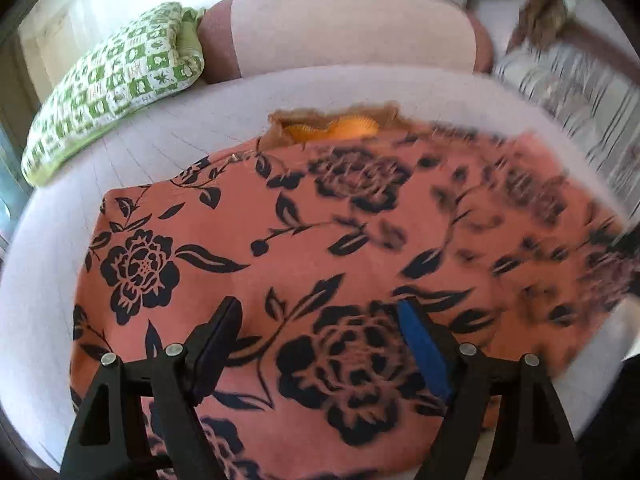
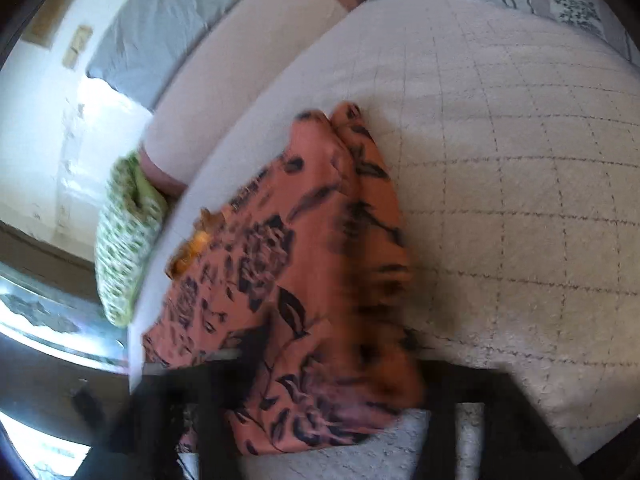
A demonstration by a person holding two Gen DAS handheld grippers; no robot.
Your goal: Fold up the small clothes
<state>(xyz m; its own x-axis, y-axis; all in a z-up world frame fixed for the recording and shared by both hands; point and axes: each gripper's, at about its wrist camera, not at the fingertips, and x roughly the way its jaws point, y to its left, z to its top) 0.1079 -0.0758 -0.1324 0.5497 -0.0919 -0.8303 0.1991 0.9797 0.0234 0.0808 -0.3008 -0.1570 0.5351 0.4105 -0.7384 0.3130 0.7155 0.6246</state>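
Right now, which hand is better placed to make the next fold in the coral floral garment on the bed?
Probably the right: its tool has a raised edge of the coral floral garment between its fingers. The left tool hovers open above flat cloth.

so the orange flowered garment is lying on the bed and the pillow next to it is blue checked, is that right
Not quite. The pillow is green and white checked, not blue; the left wrist view shows it clearly, lying on the bed beyond the garment's left corner. The rest holds: the orange flowered garment does lie on the bed.
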